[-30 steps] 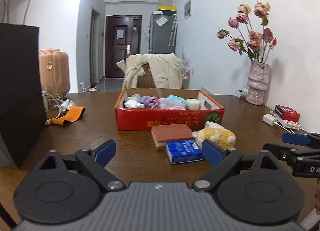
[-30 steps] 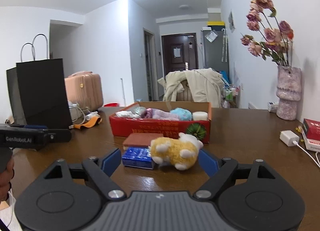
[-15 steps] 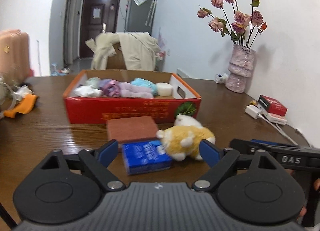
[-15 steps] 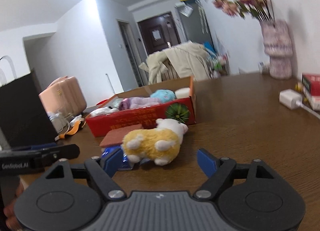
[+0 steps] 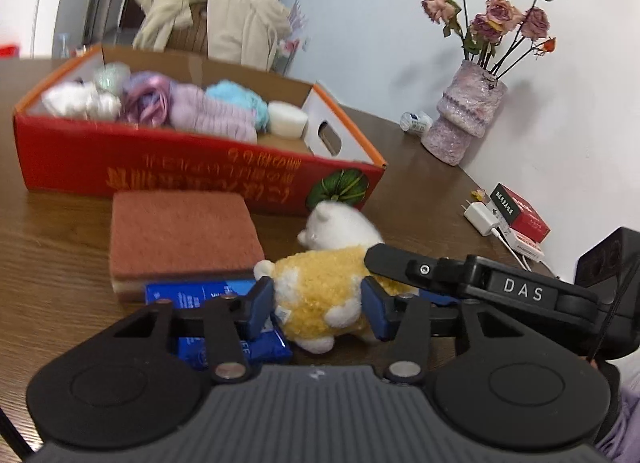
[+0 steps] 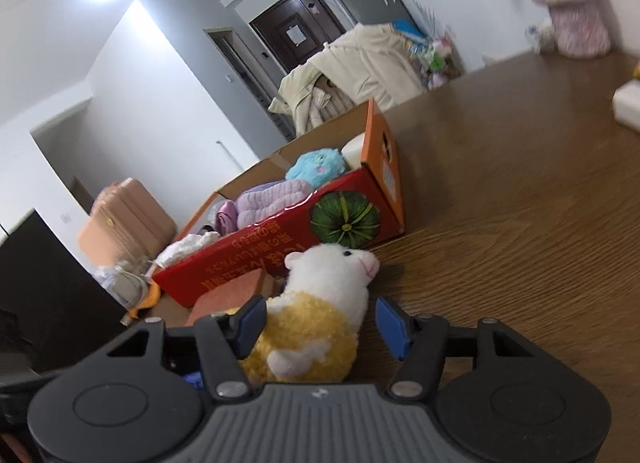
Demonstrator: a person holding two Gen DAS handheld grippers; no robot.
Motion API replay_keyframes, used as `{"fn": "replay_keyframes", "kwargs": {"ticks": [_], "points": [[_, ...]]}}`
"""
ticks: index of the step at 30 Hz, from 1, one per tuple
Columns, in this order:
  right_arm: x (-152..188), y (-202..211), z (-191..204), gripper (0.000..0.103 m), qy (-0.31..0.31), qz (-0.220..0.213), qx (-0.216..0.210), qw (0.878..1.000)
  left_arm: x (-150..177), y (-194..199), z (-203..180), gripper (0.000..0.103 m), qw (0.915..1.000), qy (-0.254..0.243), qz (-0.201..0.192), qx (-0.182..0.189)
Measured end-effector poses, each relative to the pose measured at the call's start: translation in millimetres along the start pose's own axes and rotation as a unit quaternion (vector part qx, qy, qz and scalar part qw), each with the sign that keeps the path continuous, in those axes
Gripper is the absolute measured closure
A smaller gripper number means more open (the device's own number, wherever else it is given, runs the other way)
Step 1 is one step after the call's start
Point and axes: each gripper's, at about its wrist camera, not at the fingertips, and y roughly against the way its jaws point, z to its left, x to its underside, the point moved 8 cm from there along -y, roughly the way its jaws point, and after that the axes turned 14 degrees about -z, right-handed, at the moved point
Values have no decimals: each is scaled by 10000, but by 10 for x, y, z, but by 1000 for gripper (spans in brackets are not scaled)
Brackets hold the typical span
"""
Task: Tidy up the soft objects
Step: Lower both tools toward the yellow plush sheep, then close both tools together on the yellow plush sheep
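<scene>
the left gripper (image 5: 318, 305) is set around the rear of the plush toy (image 5: 320, 295), its blue pads (image 5: 260, 305) seen at the toy's flanks; the jaws have just been closing, and the pads appear to touch the fur, though a firm clamp cannot be told. the right gripper (image 6: 320, 327) is placed around the same toy (image 6: 320, 315) from the other side, its jaws also having just been closing; the left pad (image 6: 250, 325) is seen against the yellow fur, while a gap is left between the right pad and the white head, so no grip is made. in the left view the right gripper's black finger, marked das, is seen lying across the toy's right side. the toy, yellow-bodied with a white head, lies on the wooden table (image 6: 520, 223), just near of the red box (image 5: 200, 179). a blue packet (image 5: 224, 319) is found under and to the left of the toy, partly hidden by the left gripper. a red-brown sponge (image 5: 180, 231) rests just beyond the packet, against the box front. the box is filled with soft things: white, purple and light blue pieces and a white roll. farther right a vase (image 5: 466, 115) of dried roses stands by the wall, and a charger (image 5: 482, 219) and a red carton (image 5: 520, 211) lie near the table's edge.
</scene>
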Motion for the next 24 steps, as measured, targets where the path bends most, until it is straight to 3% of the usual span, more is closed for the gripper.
{"fn": "replay_keyframes", "kwargs": {"ticks": [5, 11, 24], "points": [[73, -106, -60, 47, -434, 130, -182, 9988, 3, -26, 53, 57, 9999, 143, -6, 58], [53, -92, -29, 50, -400, 65, -204, 9990, -84, 67, -59, 57, 9998, 30, -173, 100], [-113, 587, 450, 50, 66, -432, -291, 9986, -165, 790, -349, 57, 9973, -154, -604, 382]]}}
